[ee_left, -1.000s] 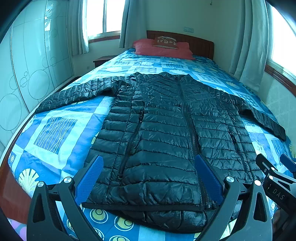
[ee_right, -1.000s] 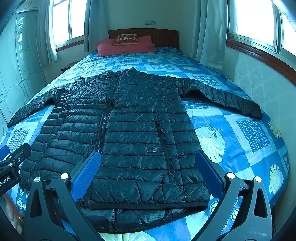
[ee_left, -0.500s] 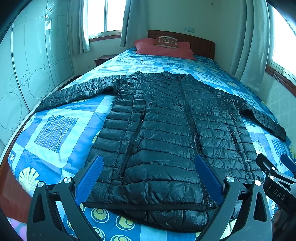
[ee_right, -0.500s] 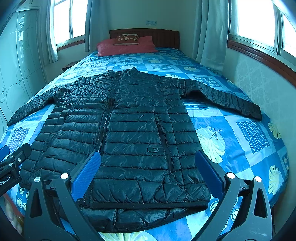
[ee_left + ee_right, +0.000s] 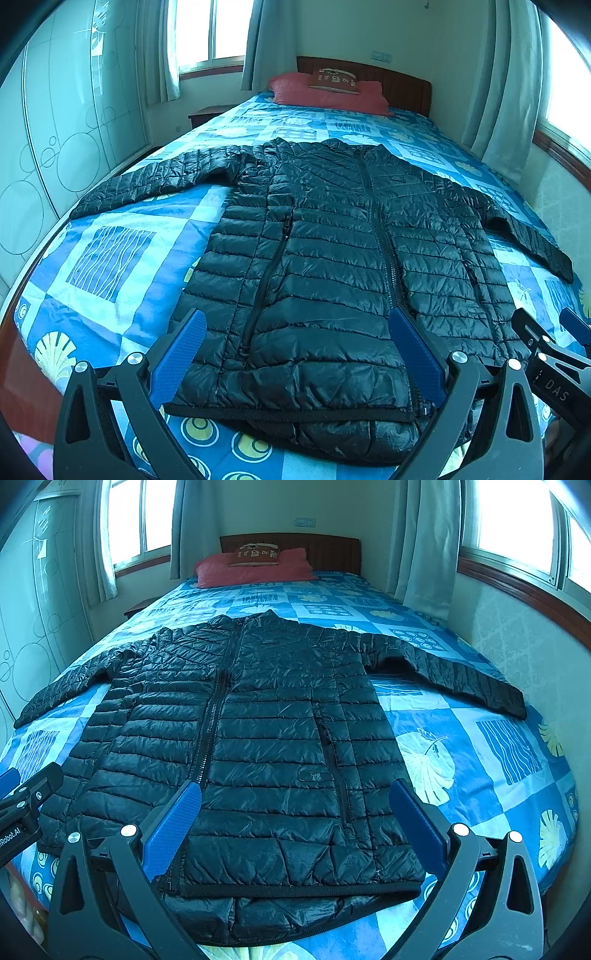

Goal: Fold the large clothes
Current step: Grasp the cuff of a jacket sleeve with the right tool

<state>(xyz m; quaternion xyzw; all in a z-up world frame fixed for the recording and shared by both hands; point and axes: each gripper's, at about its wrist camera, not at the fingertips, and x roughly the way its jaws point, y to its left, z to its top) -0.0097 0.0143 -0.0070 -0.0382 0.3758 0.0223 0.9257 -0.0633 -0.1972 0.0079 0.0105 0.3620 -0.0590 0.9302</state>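
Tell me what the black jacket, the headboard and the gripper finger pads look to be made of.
Jacket: likely thin nylon or polyester shell with puffy fill, judging by glossy sheen, crinkles and stitched horizontal channels.
Headboard: apparently wood, reddish-brown, slatted, slightly glossy.
Finger pads: blue, matte, finely textured; probably rubber or plastic.

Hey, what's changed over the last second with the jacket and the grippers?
Almost nothing. The left hand-held gripper eased slightly toward the jacket; the right hand-held gripper barely moved. Both stayed open, holding nothing, and the jacket stayed flat on the bed, sleeves spread.
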